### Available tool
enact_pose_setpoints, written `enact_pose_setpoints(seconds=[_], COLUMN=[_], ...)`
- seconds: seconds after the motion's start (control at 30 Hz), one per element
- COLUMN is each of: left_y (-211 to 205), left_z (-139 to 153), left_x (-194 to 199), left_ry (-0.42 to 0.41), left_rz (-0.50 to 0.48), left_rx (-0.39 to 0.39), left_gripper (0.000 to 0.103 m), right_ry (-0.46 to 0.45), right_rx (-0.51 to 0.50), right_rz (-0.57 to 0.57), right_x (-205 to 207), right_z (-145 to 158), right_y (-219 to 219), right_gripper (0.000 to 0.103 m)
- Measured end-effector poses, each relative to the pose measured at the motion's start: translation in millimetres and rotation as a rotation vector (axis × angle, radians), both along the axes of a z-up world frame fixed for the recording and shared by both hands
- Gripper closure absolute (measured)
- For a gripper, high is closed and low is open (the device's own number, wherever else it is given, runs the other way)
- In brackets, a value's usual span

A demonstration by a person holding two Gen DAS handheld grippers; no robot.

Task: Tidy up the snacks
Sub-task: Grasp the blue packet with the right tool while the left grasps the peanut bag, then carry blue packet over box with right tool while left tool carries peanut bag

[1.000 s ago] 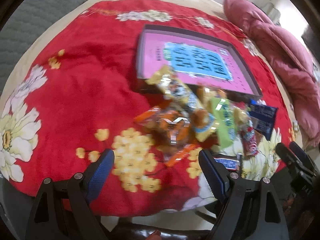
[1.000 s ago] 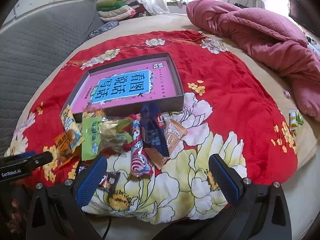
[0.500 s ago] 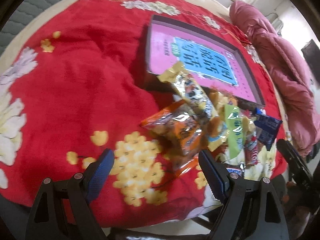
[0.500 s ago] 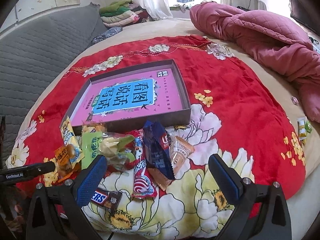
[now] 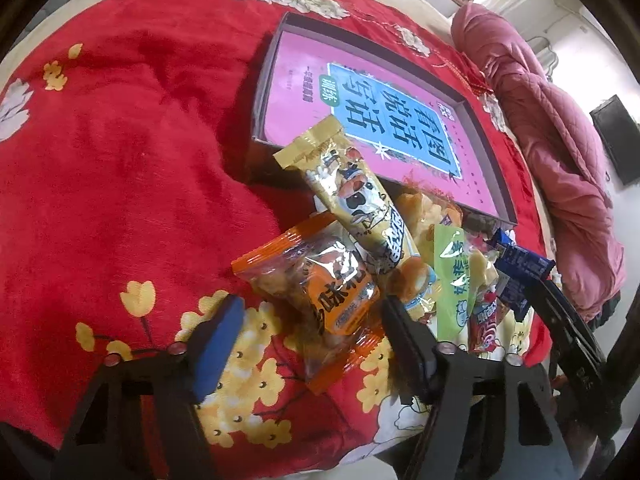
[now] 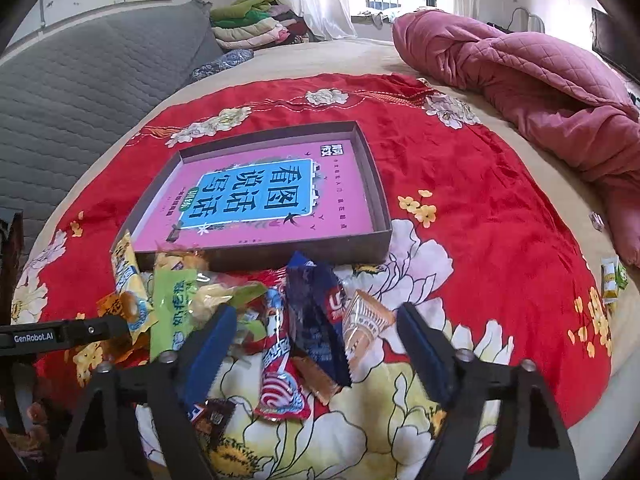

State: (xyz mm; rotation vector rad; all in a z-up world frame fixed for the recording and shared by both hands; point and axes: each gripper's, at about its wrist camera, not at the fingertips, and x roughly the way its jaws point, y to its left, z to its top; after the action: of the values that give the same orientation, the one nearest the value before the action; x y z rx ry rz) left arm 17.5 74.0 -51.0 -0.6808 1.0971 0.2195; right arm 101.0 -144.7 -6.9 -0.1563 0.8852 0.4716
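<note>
Snack pile (image 6: 248, 320) sits on bed's red blanket (image 5: 120, 140) just in front of box (image 6: 376, 184); packets prob light, crinkly, slippery, so pinch sealed edges w/ left claw (image 5: 308, 332) & right claw (image 6: 316, 340), both closing, nothing gripped yet.

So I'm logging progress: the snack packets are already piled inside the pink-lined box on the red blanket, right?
Not quite. The snack packets are piled on the red blanket in front of the pink-lined box, outside it. The right wrist view shows no packets lying inside the box.

red floral blanket (image 6: 480, 208), pink box (image 6: 256, 200), orange pkt (image 5: 320, 292), blue fingers (image 6: 208, 344)
</note>
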Motion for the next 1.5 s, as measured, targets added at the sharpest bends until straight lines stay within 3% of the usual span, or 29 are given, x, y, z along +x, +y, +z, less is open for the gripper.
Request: enact_pose_setpoints(seconds=[0.07, 0.17, 0.37, 0.63, 0.77, 0.9, 1.17, 1.5], left_y=[0.7, 0.4, 1.1, 4.7, 9.7, 12.6, 8.7, 8.4], left_z=[-0.8, -2.6, -5.4, -17.9, -22.9, -25.9, -19.4, 6.0], left_x=[-0.8, 0.6, 0.3, 8.1, 13.4, 16.6, 6.9, -20.9], left_ry=[-0.016, -0.033, -0.058, -0.053, -0.068, -0.079, -0.085, -0.079], left_rz=[0.000, -0.003, -0.003, 0.018, 0.036, 0.046, 0.021, 0.018], left_rx=[-0.023, -0.057, -0.105, -0.178, -0.204, -0.226, -0.210, -0.113], left_gripper=[0.051, 0.060, 0.067, 0.066, 0.066, 0.068, 0.070, 0.070], right_ry=[0.000, -0.001, 0.006, 0.010, 0.013, 0.020, 0.007, -0.013], right_rx=[-0.002, -0.011, -0.002, -0.011, -0.002, 0.018, 0.063, 0.100], right_rz=[0.013, 0.041, 0.075, 0.100, 0.101, 0.090, 0.099, 0.095], right_x=[2.5, 4.0, 10.6, 18.9, 21.2, 22.4, 18.0, 8.8], right_z=[-1.2, -4.0, -9.4, -18.7, -20.9, -19.9, -10.9, 0.1], right_y=[2.3, 7.5, 14.8, 23.2, 23.6, 18.0, 11.2, 2.9], right_gripper=[0.042, 0.056, 0.069, 0.071, 0.080, 0.080, 0.081, 0.081])
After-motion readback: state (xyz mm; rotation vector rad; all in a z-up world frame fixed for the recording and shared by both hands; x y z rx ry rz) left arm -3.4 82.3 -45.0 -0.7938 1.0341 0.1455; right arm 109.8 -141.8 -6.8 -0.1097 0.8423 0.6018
